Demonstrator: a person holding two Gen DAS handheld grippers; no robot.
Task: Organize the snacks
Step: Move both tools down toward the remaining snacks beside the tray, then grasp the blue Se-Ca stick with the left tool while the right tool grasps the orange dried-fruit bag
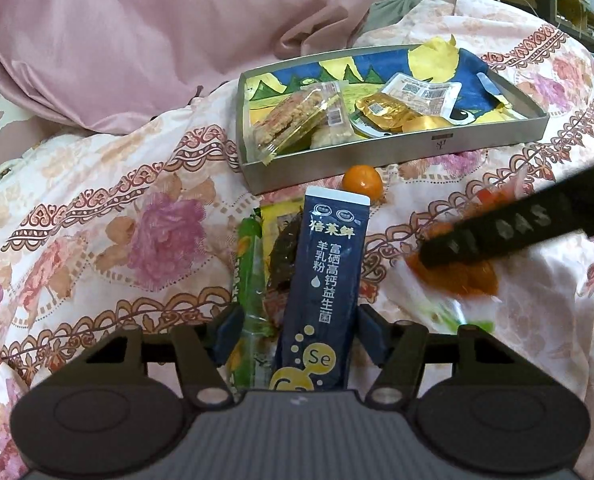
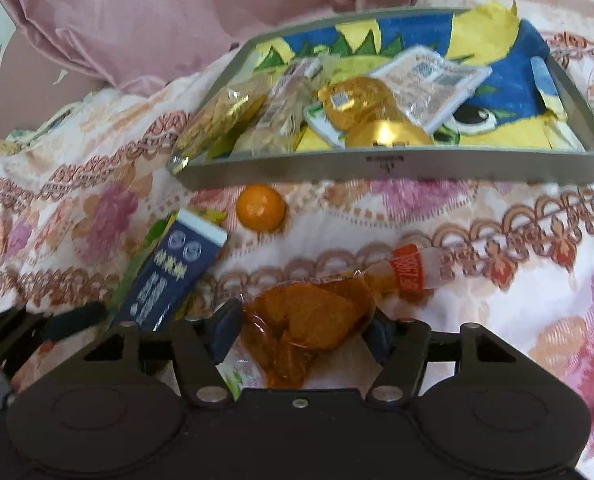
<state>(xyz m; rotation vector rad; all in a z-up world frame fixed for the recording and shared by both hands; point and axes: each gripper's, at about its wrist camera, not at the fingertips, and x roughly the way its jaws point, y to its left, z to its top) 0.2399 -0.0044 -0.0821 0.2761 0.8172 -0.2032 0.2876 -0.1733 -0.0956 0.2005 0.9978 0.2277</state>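
A dark blue sachet lies lengthwise between the pads of my left gripper, with a green packet beside it inside the left pad. The pads stand close on either side without clearly pressing, so the jaws are open. Under the sachet lies a yellow packet with dark contents. My right gripper is shut on a clear packet of orange-brown snack, and both pads touch its sides. A small orange fruit sits just in front of the grey tray, which holds several wrapped snacks on a blue and yellow cloth.
Everything rests on a soft floral bedspread. A pink pillow lies behind and left of the tray. The right gripper's black finger crosses the left wrist view, blurred. The left gripper's frame shows at the lower left of the right wrist view.
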